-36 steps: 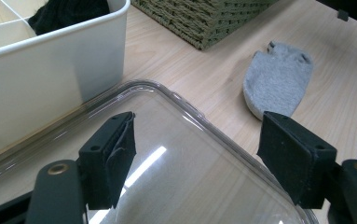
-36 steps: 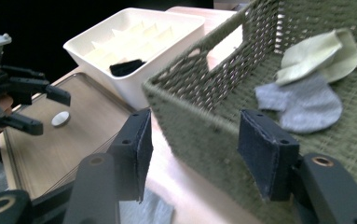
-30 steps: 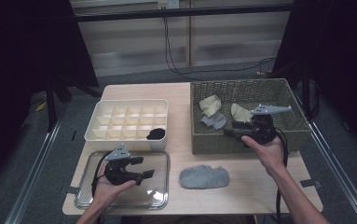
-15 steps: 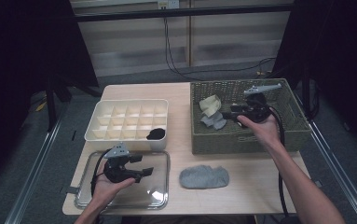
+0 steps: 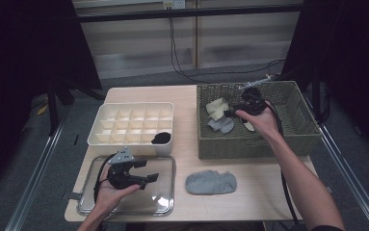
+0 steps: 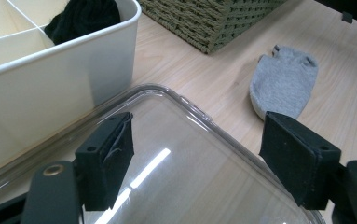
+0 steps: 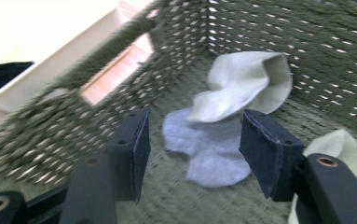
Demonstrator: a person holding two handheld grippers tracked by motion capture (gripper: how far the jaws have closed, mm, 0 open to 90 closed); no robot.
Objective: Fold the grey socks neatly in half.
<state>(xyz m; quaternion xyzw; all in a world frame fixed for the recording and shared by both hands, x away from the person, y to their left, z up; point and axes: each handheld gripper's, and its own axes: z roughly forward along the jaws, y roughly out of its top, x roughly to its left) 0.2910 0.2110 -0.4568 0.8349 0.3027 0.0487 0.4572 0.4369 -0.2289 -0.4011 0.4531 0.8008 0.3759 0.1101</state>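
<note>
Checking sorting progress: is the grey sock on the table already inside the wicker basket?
No, the grey sock lies flat on the table, outside the wicker basket.

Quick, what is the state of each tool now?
Left tool: open, holding nothing, above the clear lid.
Right tool: open, holding nothing, inside the basket.

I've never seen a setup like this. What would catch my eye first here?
Probably the right tool, held open inside the wicker basket and aimed at a grey sock with a cream sock lying partly over it. Next, the lone grey sock on the table, beside the clear lid over which the left tool is held open.
</note>
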